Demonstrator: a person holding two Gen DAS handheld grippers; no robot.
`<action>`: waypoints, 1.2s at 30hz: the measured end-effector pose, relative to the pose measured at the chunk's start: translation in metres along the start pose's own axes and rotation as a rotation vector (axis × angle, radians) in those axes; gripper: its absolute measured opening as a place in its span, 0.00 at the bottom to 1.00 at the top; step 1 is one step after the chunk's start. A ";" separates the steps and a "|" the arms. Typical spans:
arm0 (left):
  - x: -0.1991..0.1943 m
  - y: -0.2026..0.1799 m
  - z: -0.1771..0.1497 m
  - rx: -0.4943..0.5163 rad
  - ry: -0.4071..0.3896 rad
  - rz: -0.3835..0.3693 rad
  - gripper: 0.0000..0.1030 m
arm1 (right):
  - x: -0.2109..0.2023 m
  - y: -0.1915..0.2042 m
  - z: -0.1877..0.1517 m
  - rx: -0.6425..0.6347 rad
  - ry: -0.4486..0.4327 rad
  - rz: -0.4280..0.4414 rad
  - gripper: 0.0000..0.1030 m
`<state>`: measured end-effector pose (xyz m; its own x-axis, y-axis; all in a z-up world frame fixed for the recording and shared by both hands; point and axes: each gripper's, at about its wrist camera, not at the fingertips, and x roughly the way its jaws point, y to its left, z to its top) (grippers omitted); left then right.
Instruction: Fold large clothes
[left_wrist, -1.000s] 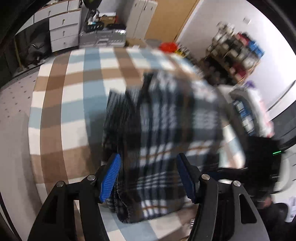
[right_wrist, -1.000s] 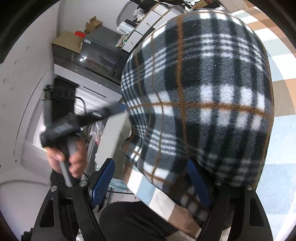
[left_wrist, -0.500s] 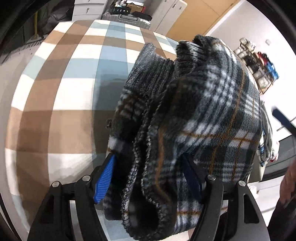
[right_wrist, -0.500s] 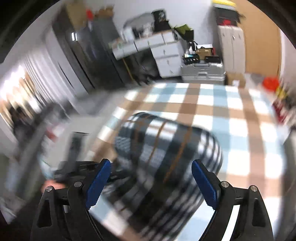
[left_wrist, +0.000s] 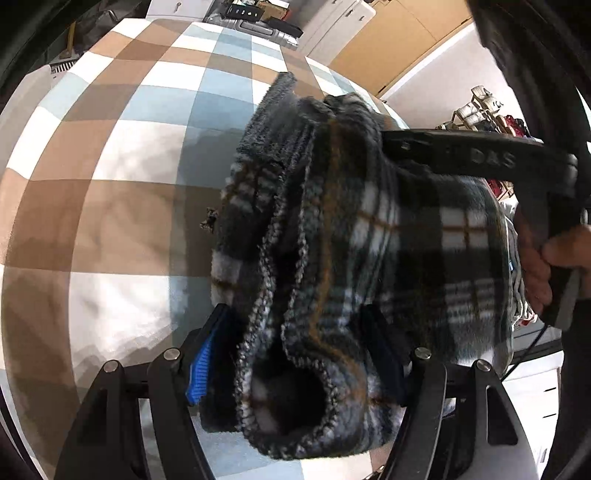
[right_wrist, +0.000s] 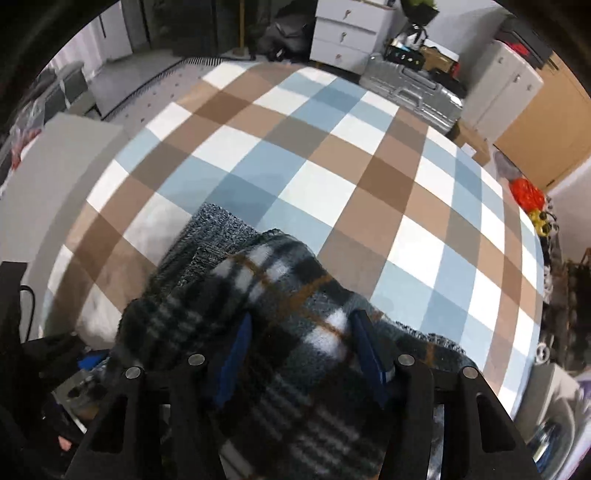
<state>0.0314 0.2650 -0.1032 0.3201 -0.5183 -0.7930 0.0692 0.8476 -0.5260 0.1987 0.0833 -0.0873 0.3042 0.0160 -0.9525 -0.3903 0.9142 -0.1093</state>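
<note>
Over the checked cloth (right_wrist: 325, 155) of blue, tan and white squares, a thick plaid fleece garment (left_wrist: 369, 258) sits bundled between both tools. Its pile is fuzzy, dark grey and white with thin orange lines, and its edges carry a pale whip-stitched trim; a ribbed knit band (left_wrist: 266, 122) sticks up at the far end.

Seen from the left wrist, the left gripper (left_wrist: 295, 354) has its blue ridged pads pressed on either side of a fat roll of the folded cloth, pinching it. The same view alone shows the other tool's black arm (left_wrist: 480, 155) lying across the top of the bundle, embossed with letters that read roughly "D&S", and the hand (left_wrist: 546, 266) wrapped round its handle at the right edge.

From the right wrist, the right gripper (right_wrist: 301, 350) has just been closing, and the fleece fills the gap between its blue pads, which now bear on it. Only this view takes in the white drawer unit (right_wrist: 351, 37), the silver hard-shell suitcase (right_wrist: 413, 92) and a red object (right_wrist: 526, 194) beyond the cloth's far edge.
</note>
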 end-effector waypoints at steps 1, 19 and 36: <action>0.000 0.000 -0.001 -0.009 0.002 -0.006 0.66 | 0.003 -0.001 0.002 -0.013 0.018 0.000 0.53; 0.001 -0.060 -0.041 0.024 0.071 -0.047 0.66 | -0.045 -0.043 -0.052 -0.052 -0.086 0.112 0.59; -0.063 -0.162 -0.063 0.382 -0.010 -0.132 0.66 | -0.103 -0.138 -0.220 0.486 -0.364 0.764 0.86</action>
<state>-0.0597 0.1530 0.0132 0.2938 -0.6259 -0.7224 0.4556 0.7561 -0.4699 0.0297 -0.1340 -0.0366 0.3993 0.7234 -0.5632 -0.2179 0.6716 0.7081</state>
